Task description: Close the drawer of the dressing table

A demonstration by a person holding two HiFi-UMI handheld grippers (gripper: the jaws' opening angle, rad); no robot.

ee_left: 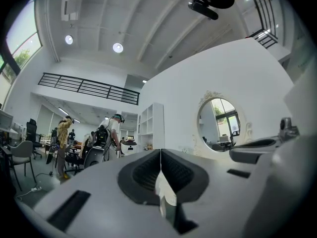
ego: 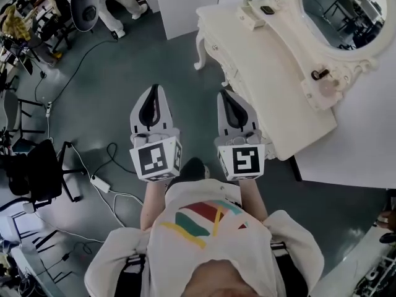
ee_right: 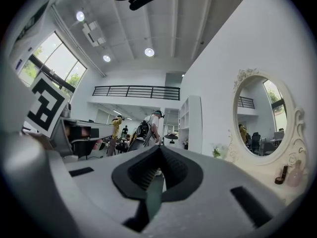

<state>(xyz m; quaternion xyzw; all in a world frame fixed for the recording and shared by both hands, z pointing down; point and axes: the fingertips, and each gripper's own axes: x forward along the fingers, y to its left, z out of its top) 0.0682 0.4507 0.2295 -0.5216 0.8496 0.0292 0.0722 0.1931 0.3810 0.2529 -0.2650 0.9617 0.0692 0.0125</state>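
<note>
Left tongs (ego: pixel 154 91) and right tongs (ego: pixel 224 96) are both pressed together, empty, touching nothing; the table (ego: pixel 266 85) sits just right of the right tongs. We can't make out a drawer sticking out of its front edge, so we judge closing either done or unstarted.

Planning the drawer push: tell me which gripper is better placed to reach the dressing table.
Right. The right gripper, jaws shut, is close beside the dressing table's front edge; the left gripper, also shut, sits farther away over the floor.
</note>
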